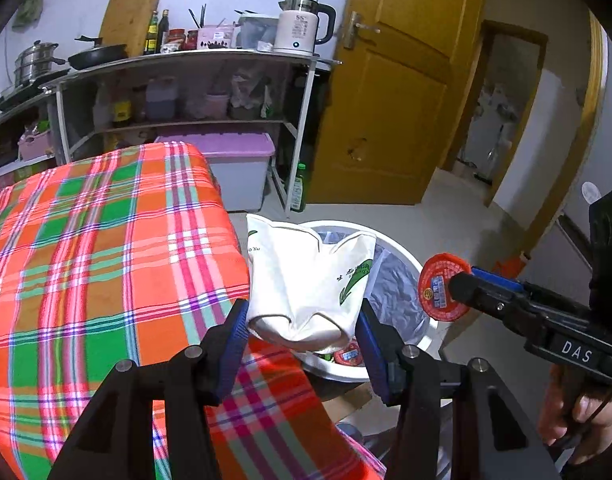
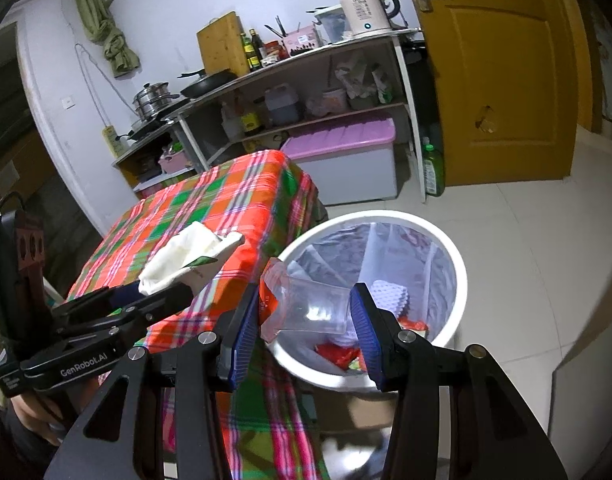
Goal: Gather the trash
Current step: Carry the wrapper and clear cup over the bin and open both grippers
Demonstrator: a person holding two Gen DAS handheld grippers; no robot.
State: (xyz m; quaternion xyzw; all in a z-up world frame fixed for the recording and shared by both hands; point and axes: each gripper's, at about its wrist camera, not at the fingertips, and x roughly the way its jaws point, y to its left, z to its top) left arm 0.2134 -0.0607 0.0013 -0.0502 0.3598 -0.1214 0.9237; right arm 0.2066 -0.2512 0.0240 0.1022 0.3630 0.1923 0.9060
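Above the white bin we hold trash: left gripper jaws clamp a white bag, right gripper jaws pinch a clear cup, beside the plaid-covered bench.

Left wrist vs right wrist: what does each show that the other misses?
Left wrist only: the red printed lid face-on, and an open doorway beyond the door.
Right wrist only: the clear plastic cup body behind that lid, pinched in the right gripper, and a green cloth hanging on the wall.
Both: the white bag in the left gripper, the lined white bin, the plaid tablecloth, the kettle.
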